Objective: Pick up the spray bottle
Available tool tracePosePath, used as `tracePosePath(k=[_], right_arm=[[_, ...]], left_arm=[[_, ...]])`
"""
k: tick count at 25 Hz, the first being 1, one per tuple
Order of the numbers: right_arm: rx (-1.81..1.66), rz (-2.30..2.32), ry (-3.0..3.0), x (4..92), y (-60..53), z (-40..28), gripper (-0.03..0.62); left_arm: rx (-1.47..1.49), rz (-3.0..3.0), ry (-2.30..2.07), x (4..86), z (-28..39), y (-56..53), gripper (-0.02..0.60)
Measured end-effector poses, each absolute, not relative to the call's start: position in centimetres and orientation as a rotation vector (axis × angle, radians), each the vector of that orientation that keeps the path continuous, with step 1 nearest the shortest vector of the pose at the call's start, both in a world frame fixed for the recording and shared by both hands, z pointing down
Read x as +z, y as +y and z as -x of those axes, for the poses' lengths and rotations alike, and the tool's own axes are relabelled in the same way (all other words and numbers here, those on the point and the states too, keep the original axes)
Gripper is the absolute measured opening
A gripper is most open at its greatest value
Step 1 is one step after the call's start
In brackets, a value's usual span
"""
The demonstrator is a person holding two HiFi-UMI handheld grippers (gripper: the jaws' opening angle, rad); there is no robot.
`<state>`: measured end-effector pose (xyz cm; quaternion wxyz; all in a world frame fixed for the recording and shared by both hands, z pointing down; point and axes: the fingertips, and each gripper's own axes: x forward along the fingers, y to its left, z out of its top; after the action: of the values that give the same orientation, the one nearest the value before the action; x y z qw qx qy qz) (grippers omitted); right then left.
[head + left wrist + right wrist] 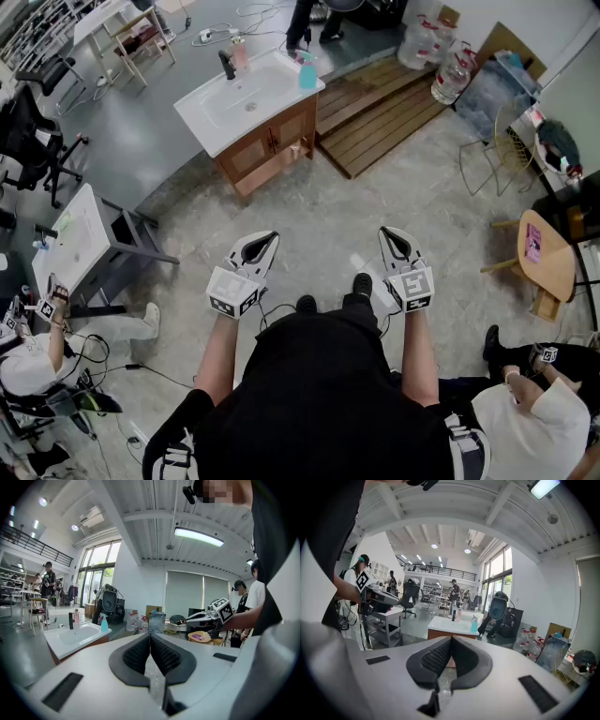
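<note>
- One stone-tiled floor (309, 211) filled most of the head view, with a slatted wooden deck (384, 112) laid on it at the top right.
- One white counter (211, 117) with a sunken basin sat on a wooden cabinet, set at an angle just left of the deck; it also showed in the left gripper view (56, 645) and the right gripper view (450, 626).
- One person in a black top stood well apart from the counter, forearms out in front, a gripper in each hand.
- Left gripper (266, 240): its jaws were pressed together with nothing between them (its own view showed the ribbed pads meeting along one seam (150, 640)).
- Right gripper (392, 236): likewise closed and empty, its pads meeting (451, 645).
- One teal spray bottle (307, 75) stood upright at the counter's right corner, near the edge that faces the deck, far from both grippers; it was also seen in the left gripper view (104, 623) and the right gripper view (474, 624).
- One pink bottle (240, 52) stood at the counter's back edge, just beside the black faucet (227, 66).
</note>
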<state>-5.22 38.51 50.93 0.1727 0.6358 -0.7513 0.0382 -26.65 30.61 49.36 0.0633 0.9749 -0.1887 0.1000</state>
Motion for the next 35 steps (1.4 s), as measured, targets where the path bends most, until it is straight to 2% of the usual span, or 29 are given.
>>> tracePosePath(k=[35], right_arm=[[0.095, -1.82, -2.142, 50.8, 36.3, 8.0, 0.017]], left_arm=[[0.293, -2.939, -0.59, 49.5, 29.9, 28.1, 0.023]])
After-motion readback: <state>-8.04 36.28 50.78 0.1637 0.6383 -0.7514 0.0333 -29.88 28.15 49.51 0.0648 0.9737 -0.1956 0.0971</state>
